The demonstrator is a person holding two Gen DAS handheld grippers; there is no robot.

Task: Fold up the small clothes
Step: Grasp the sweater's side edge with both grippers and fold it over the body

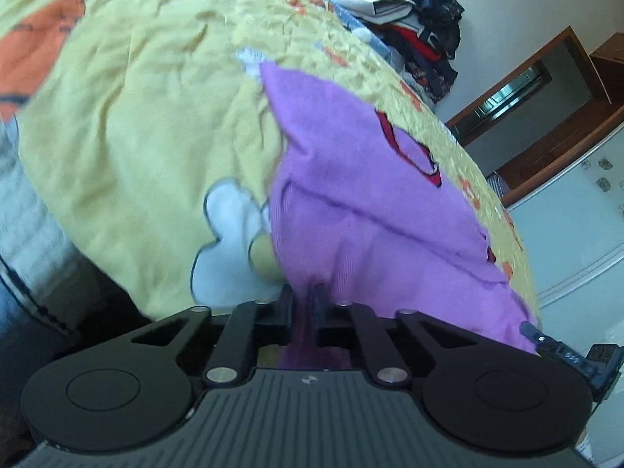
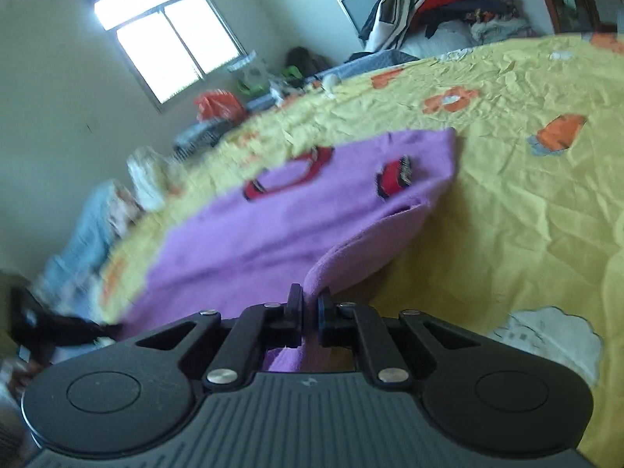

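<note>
Purple cloth lay on the yellow bed cover (image 2: 507, 202): a small purple top (image 2: 249, 234) with red patches, near the bed's edge. The left gripper (image 1: 303, 292) was pinched tight on its near hem. The right gripper (image 2: 310, 304) was pinched tight on a lifted corner. A pile of clothes (image 2: 436, 4) sat far off.
</note>
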